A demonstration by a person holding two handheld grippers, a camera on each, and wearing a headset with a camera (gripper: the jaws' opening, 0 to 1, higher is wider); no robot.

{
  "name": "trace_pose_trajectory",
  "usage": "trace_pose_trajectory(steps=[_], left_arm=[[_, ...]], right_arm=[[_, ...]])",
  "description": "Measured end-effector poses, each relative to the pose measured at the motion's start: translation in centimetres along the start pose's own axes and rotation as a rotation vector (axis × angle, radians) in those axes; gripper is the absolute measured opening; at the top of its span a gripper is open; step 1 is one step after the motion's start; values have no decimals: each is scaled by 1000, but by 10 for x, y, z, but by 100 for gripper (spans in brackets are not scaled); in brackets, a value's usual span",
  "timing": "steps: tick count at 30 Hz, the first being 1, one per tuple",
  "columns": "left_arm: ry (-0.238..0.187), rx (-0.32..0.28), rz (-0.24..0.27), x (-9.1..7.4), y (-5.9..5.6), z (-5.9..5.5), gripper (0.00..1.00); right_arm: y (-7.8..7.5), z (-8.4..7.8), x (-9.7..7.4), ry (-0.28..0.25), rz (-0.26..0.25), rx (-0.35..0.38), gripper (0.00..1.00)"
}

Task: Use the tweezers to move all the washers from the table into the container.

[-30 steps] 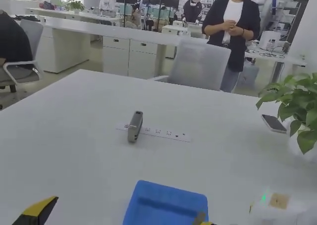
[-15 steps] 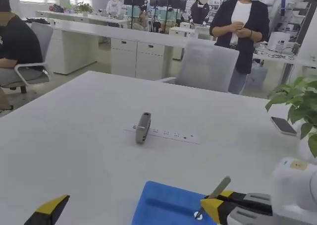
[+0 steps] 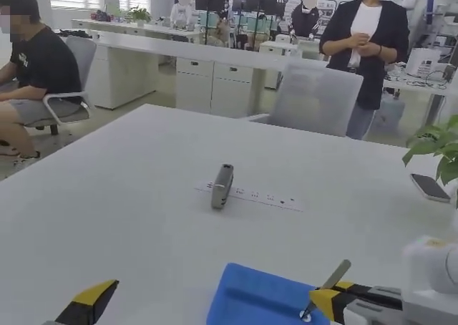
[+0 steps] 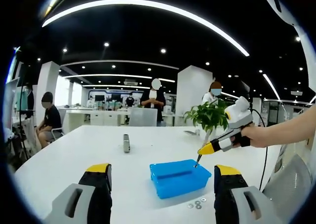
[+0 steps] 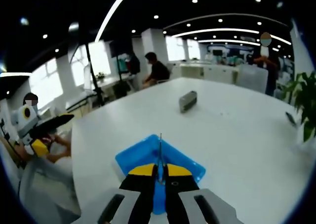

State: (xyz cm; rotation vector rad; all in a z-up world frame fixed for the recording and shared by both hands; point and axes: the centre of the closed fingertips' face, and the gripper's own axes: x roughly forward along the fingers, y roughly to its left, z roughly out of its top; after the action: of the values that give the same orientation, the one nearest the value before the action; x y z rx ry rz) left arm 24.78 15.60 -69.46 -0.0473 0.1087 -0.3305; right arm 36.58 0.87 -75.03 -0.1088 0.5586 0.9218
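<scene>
The blue container (image 3: 254, 300) sits at the near edge of the white table (image 3: 129, 189). My right gripper (image 3: 323, 301) is shut on the metal tweezers (image 3: 328, 282), whose tip holds what looks like a small washer (image 3: 306, 315) over the container's right end. From the right gripper view, the tweezers (image 5: 159, 152) point down into the container (image 5: 143, 159). My left gripper (image 4: 163, 168) is open, its jaws wide apart on either side of the container (image 4: 178, 177). Several washers (image 4: 197, 203) lie on the table just in front of it. The right gripper (image 4: 217, 146) hovers above.
A grey device (image 3: 222, 185) lies on a flat power strip (image 3: 257, 194) mid-table. A phone (image 3: 429, 187) and a plant (image 3: 438, 147) are at the right. An office chair (image 3: 315, 99) stands behind the far edge, with people beyond.
The right gripper with the tweezers rose into view over the container's right end. The head camera panned left, shifting the scene right. The left gripper has stayed low at the left.
</scene>
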Motion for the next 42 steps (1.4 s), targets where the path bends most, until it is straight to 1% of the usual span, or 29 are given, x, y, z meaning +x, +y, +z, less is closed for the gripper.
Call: trace_pose_trajectory(steps=[4, 8, 17, 22, 26, 28, 30, 34, 36, 40, 42], left_arm=[[-5, -6, 7, -1, 2, 1, 87], [-5, -12, 11, -1, 3, 1, 86], [-14, -41, 23, -3, 7, 2, 86], [-11, -40, 25, -3, 8, 1, 85], [4, -40, 17, -1, 6, -2, 85], [-1, -31, 24, -2, 7, -1, 85], [-8, -36, 30, -3, 9, 0, 85], [-6, -42, 33, -3, 10, 0, 85], [-6, -36, 31, -3, 10, 0, 84], [-2, -30, 24, -3, 9, -1, 84], [2, -28, 25, -3, 9, -1, 84]], right_arm=[[0, -7, 0, 21, -4, -6, 3], [1, -8, 0, 24, -4, 0, 3], [-7, -13, 3, 38, -1, 25, 3], [-9, -17, 2, 42, -1, 41, 3], [-12, -21, 1, 41, -3, 49, 3], [-14, -24, 3, 47, -2, 55, 3], [-15, -24, 3, 53, -3, 55, 3], [-17, -25, 3, 53, -5, 58, 3], [-18, -26, 3, 56, -11, 61, 3], [-21, -28, 10, 56, -9, 70, 3], [-21, -30, 15, 67, -8, 62, 3]])
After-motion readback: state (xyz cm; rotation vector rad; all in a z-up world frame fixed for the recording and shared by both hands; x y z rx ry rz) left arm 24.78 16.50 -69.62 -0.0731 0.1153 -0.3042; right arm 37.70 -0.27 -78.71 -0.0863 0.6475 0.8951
